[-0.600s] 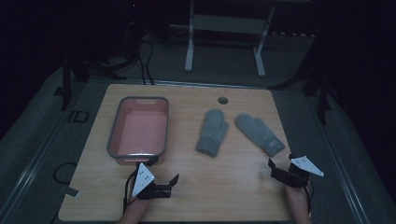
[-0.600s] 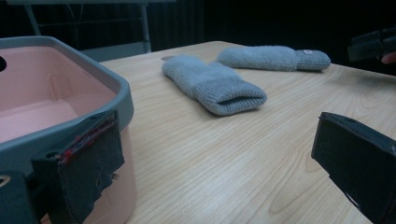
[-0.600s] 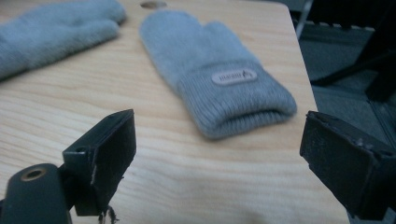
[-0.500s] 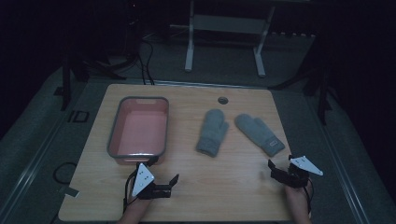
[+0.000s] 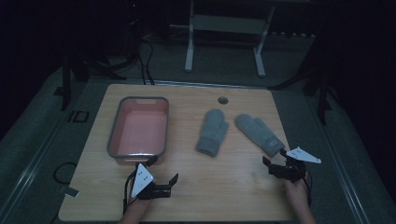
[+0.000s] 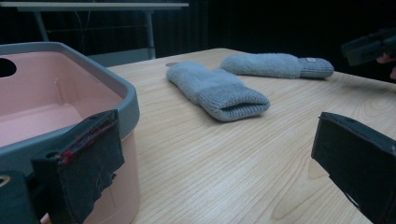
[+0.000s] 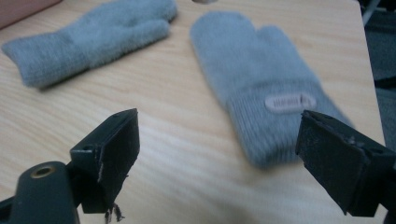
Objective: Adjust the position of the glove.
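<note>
Table: a light wooden rectangular table (image 5: 233,186) with a small round grommet hole (image 5: 222,100) near its far edge; it carries everything below.
Tub: a pink rectangular plastic tub with a grey rim (image 5: 112,135) stands on the table's left half, open side up, with nothing seen inside it.
Left mitten: a grey knitted mitten (image 5: 213,132) lies flat near the table's centre, cuff toward the person, well apart from the tub.
Right mitten: a second grey knitted mitten with a small label on its cuff (image 5: 258,133) lies flat just right of the first, angled, cuff toward the right gripper; the two do not touch.
Left gripper: the black two-jaw left gripper (image 5: 169,184) sits at the near edge just in front of the tub, jaws spread wide with nothing between them.
Right gripper: the black two-jaw right gripper (image 5: 272,167) is near the labelled cuff, jaws wide apart and holding nothing; the cuff lies ahead of them, untouched.
</note>
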{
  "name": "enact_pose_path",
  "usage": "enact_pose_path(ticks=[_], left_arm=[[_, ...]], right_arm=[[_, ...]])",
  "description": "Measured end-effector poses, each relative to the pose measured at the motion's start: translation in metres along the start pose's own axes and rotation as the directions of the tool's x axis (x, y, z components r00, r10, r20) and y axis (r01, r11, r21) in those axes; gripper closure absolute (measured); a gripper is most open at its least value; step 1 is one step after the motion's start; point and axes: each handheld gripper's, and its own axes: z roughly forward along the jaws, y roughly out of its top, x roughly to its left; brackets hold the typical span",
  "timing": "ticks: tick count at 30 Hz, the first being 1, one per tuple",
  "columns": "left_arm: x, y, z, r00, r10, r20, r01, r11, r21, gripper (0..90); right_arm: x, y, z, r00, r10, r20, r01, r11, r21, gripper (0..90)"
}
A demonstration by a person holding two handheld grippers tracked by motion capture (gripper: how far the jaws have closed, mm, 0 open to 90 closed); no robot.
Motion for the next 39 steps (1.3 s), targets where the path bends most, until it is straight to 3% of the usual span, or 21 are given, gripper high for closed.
enact_pose_path(ticks=[5,11,16,17,23,26,33,34,36,39], left_arm=[[0.000,0.000,0.000,1.0000,0.001,-0.001,-0.001,1.0000,0.002,2.3],[0.000,0.000,0.000,1.0000,-0.001,0.003,0.001,1.0000,0.002,2.3],[0.000,0.000,0.001,0.9999,-0.004,0.010,0.004,1.0000,0.005,2.3],[0.000,0.000,0.001,0.9999,-0.007,0.013,0.007,1.0000,0.006,2.3],[0.000,0.000,0.001,0.9999,-0.005,0.011,0.005,1.0000,0.005,2.3],[0.000,0.000,0.001,0.9999,-0.005,0.011,0.005,1.0000,0.006,2.3],[0.000,0.000,0.001,0.9999,-0.004,0.012,0.004,1.0000,0.004,2.3],[0.000,0.000,0.001,0.9999,-0.004,0.013,0.004,1.0000,0.005,2.3],[0.000,0.000,0.001,0.9999,-0.006,0.015,0.006,1.0000,0.005,2.3],[0.000,0.000,0.001,0.9998,-0.006,0.018,0.006,1.0000,0.003,2.3]], right_arm=[[0.002,0.024,0.006,0.9998,-0.017,-0.012,0.017,1.000,0.001,14.3],[0.006,0.052,0.020,0.9974,-0.039,-0.060,0.040,0.999,0.015,14.1],[0.014,0.070,0.030,0.9938,-0.081,-0.077,0.081,0.997,-0.001,13.4],[0.017,0.079,0.037,0.9912,-0.083,-0.103,0.082,0.997,-0.010,13.3],[0.030,0.093,0.058,0.9831,-0.099,-0.154,0.099,0.995,-0.010,13.0],[0.040,0.098,0.070,0.9710,-0.127,-0.203,0.127,0.992,-0.017,13.0],[0.057,0.108,0.105,0.9602,-0.140,-0.242,0.152,0.988,0.034,13.0],[0.059,0.110,0.110,0.9571,-0.134,-0.257,0.146,0.989,0.031,12.6],[0.063,0.112,0.119,0.9392,-0.126,-0.319,0.135,0.991,0.007,12.6],[0.072,0.114,0.137,0.9457,-0.119,-0.302,0.136,0.990,0.033,12.7]])
